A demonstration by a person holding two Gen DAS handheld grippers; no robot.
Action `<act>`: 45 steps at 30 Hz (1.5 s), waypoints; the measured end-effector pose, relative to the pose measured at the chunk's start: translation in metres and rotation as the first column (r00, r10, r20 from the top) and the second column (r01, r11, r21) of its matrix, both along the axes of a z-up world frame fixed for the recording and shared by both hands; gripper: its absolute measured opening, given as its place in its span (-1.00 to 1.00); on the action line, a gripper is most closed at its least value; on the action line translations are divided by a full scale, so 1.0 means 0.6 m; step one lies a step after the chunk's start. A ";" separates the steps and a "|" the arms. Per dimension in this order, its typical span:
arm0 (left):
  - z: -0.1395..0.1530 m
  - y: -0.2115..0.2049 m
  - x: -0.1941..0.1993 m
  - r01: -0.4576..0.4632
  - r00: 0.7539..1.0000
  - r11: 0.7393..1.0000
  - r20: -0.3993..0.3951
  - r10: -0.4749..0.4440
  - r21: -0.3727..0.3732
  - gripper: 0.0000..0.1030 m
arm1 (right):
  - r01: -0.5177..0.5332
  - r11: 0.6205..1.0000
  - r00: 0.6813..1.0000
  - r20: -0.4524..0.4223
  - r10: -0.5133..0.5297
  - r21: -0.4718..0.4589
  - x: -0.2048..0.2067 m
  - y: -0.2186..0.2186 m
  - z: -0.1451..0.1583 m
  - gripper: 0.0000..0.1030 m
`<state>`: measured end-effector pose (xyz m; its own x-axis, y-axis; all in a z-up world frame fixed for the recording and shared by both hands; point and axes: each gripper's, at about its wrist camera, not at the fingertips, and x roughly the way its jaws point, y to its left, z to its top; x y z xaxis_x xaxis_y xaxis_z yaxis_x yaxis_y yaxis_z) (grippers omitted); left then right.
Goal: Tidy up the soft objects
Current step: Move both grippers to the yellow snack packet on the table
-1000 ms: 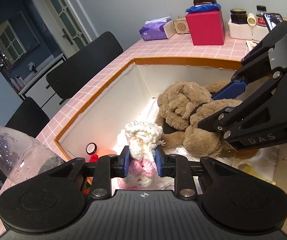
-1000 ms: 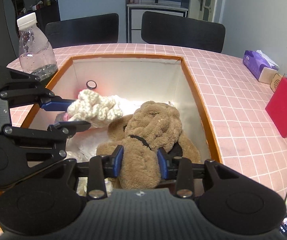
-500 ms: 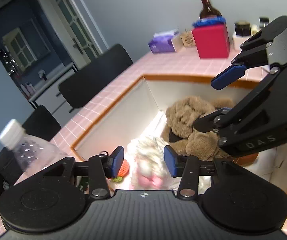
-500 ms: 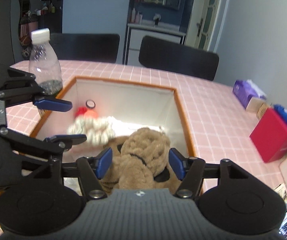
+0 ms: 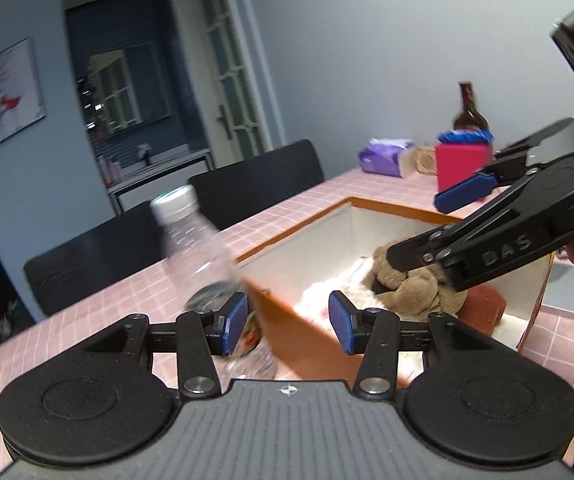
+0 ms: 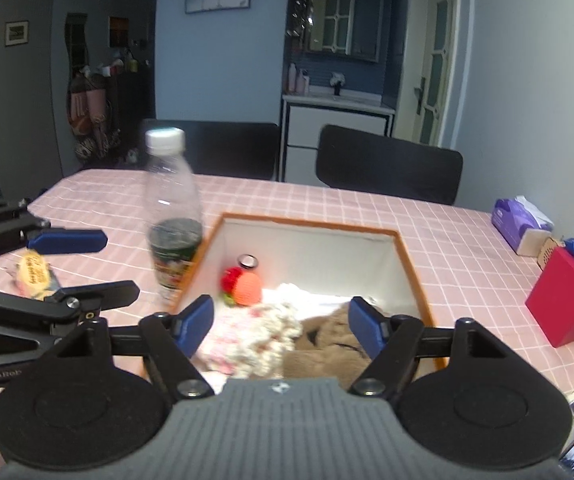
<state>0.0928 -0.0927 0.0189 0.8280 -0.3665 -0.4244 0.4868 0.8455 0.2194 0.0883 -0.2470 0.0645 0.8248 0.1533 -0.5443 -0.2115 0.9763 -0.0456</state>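
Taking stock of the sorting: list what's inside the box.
In the box: a brown plush toy, a cream-and-pink crocheted piece, an orange-and-red crocheted toy, a small round item and white cloth. The near end is hidden behind the right gripper.

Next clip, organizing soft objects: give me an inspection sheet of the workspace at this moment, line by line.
Surface: table with pink checked cloth, lit well enough.
Job's things: brown plush toy, cream-and-pink crochet piece and orange-red crochet ball all lie inside the orange-rimmed box.
Clutter: clear plastic bottle upright beside the box; yellow snack packet; purple tissue pack; red box; brown glass bottle.
Grippers: left gripper open, empty; right gripper open, empty, jaws just been opening, above the plush toy.
Cables: nothing seen.
Surroundings: two black chairs, white cabinet, door, wall pictures.
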 end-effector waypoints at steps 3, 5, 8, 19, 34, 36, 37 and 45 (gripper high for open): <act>-0.006 0.037 -0.016 -0.051 0.999 0.998 0.006 0.052 -0.031 0.06 | -0.011 1.000 1.000 0.008 0.011 0.023 -0.019 0.027 0.002 0.47; -0.010 0.057 -0.023 -0.096 0.995 0.995 0.009 0.096 -0.038 0.06 | -0.019 0.998 1.000 0.007 0.018 0.055 -0.030 0.044 -0.001 0.48; -0.017 0.091 -0.037 -0.137 0.990 0.989 0.012 0.138 -0.062 0.06 | -0.054 0.995 0.998 0.026 0.052 0.089 -0.049 0.074 -0.010 0.51; -0.058 0.207 -0.067 -0.323 0.945 0.943 0.026 0.326 -0.078 0.07 | -0.146 0.967 0.989 0.031 0.142 0.209 -0.065 0.201 -0.081 0.51; -0.098 0.357 -0.032 -0.458 0.888 0.875 -0.138 0.440 -0.159 0.30 | -0.150 0.966 0.977 -0.116 0.178 0.211 0.021 0.319 -0.159 0.51; -0.103 0.369 -0.025 -0.465 0.883 0.873 -0.145 0.447 -0.145 0.32 | -0.162 0.964 0.973 -0.126 0.191 0.213 0.033 0.337 -0.165 0.51; -0.105 0.376 -0.020 -0.470 0.880 0.871 -0.150 0.451 -0.144 0.32 | -0.164 0.963 0.972 -0.130 0.195 0.215 0.039 0.345 -0.168 0.51; -0.103 0.428 0.017 -0.501 0.863 0.848 -0.176 0.474 -0.171 0.31 | -0.158 0.956 0.963 -0.175 0.205 0.248 0.076 0.393 -0.187 0.40</act>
